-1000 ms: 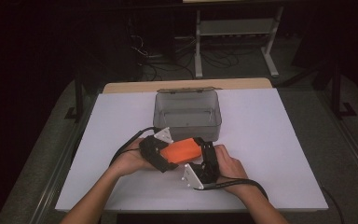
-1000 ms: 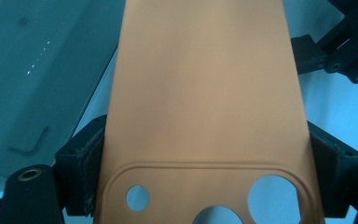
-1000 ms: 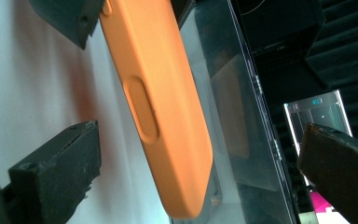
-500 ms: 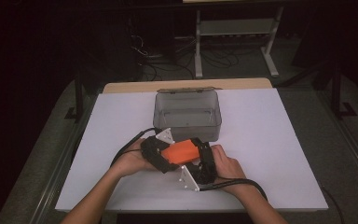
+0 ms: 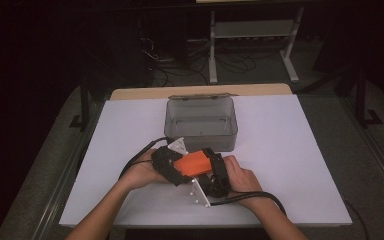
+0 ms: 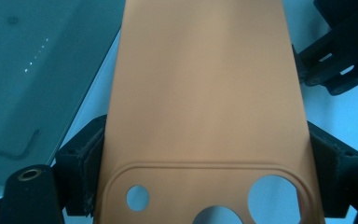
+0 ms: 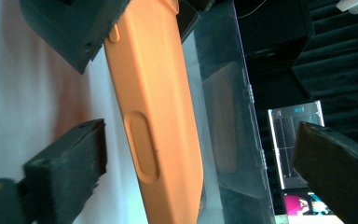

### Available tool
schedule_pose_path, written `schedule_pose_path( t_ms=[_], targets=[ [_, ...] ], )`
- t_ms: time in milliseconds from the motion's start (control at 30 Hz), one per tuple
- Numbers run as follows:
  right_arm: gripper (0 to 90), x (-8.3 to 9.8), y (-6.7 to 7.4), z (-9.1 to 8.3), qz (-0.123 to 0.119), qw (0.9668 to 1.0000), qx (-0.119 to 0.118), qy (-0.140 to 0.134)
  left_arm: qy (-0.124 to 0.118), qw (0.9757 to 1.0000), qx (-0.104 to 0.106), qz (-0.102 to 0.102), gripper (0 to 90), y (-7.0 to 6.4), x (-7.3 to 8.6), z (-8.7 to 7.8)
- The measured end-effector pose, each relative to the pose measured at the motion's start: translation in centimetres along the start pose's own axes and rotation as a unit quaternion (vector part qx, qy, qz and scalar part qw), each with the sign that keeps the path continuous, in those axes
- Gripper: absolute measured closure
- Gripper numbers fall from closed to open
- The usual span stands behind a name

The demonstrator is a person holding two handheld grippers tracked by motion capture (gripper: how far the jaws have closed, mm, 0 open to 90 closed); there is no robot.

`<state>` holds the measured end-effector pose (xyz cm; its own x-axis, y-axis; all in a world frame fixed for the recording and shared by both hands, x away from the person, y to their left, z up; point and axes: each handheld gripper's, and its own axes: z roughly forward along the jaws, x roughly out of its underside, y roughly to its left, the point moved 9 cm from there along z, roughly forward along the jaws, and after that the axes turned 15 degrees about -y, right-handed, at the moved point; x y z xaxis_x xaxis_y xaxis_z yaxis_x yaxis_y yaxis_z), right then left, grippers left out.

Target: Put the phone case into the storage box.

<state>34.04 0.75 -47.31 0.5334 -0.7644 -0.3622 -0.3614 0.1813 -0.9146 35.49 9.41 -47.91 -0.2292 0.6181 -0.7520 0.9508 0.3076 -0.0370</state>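
An orange phone case (image 5: 192, 163) is held just above the white table, near the front middle. My left gripper (image 5: 169, 162) is shut on it: in the left gripper view both pads press the long sides of the orange phone case (image 6: 205, 93) near the camera cut-outs, around my left gripper (image 6: 205, 179). My right gripper (image 5: 215, 174) comes in from the right. In the right gripper view the orange phone case (image 7: 158, 116) stands edge-on between the wide jaws of my right gripper (image 7: 200, 158), close to the left jaw, with a gap on both sides.
A clear grey plastic box (image 5: 201, 120) stands open just behind the case, also seen as the box (image 6: 28, 70) with a small L-shaped key (image 6: 21, 147) inside. The white table (image 5: 290, 150) has free room left and right. A metal shelf frame (image 5: 252, 35) stands beyond.
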Motion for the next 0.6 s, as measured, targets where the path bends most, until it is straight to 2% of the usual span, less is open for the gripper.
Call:
schedule_pose_path(
  t_ms=[233, 600],
  targets=[
    [13.0, -0.09, 0.10, -0.03, -0.016, 0.9999, 0.000, 0.002, 0.000, 1.0000, 0.001, 0.001, 15.7, -0.03, -0.02, 0.01],
    [22.4, -0.11, 0.32, 0.03, -0.031, 0.9995, -0.010, 0.005, 0.000, 1.0000, 0.000, -0.001, 15.7, -0.01, -0.01, -0.04]
  ],
)
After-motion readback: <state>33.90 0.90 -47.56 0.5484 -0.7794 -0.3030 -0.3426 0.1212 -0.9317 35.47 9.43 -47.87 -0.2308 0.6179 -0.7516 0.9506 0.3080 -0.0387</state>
